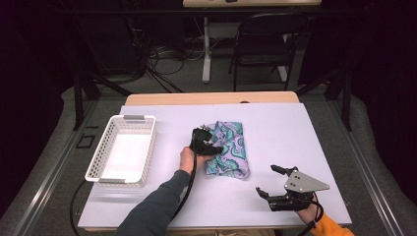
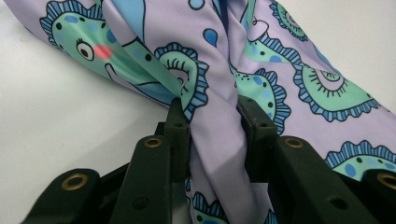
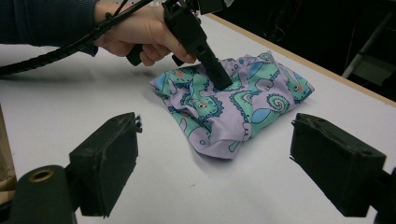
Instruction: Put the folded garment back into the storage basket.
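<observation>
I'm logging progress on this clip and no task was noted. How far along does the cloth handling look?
Early. Done: the left gripper has pinched a fold of the patterned cloth. In hand: that grip, with the cloth bunched on the table. Left: the white basket holds nothing, so if that's the goal, the move remains. The right gripper waits open, apart.

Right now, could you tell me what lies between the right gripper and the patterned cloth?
Only bare white table: in the right gripper view, the open right gripper faces the patterned cloth across an empty stretch.
</observation>
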### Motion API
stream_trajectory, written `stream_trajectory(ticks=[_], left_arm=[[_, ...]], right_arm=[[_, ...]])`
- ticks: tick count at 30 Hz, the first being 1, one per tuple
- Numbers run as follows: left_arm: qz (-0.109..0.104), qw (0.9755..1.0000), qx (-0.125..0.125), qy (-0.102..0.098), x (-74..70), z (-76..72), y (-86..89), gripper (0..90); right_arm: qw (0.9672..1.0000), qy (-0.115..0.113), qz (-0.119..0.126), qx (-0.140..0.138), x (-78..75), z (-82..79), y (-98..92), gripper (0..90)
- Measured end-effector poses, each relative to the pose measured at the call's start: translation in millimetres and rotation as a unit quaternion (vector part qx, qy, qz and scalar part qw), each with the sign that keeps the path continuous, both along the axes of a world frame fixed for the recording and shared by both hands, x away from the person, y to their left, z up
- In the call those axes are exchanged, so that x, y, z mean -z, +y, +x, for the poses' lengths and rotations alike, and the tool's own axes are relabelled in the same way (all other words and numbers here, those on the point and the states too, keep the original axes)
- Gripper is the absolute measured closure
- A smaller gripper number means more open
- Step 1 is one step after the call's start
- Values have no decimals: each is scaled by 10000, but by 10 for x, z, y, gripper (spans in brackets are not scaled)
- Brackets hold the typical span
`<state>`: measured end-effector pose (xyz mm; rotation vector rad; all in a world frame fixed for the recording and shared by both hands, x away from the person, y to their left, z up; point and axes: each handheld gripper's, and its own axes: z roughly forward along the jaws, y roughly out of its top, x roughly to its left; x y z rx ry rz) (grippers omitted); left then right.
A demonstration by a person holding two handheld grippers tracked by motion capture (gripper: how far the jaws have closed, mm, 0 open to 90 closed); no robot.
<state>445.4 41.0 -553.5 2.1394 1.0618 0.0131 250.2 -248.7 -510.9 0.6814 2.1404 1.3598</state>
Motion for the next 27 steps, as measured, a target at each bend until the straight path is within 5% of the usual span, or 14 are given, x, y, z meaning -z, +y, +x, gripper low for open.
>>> stream_trajectory(ticks=[8,27], left_arm=[[-398,9992,-41,54,11,-1,37,702],[-690,9974,146,-172,-173,-57,51,718]], right_arm=[[10000,5,-3,23,4,7,-9,145],[10000,32,-18,46,7,10,-15,145]])
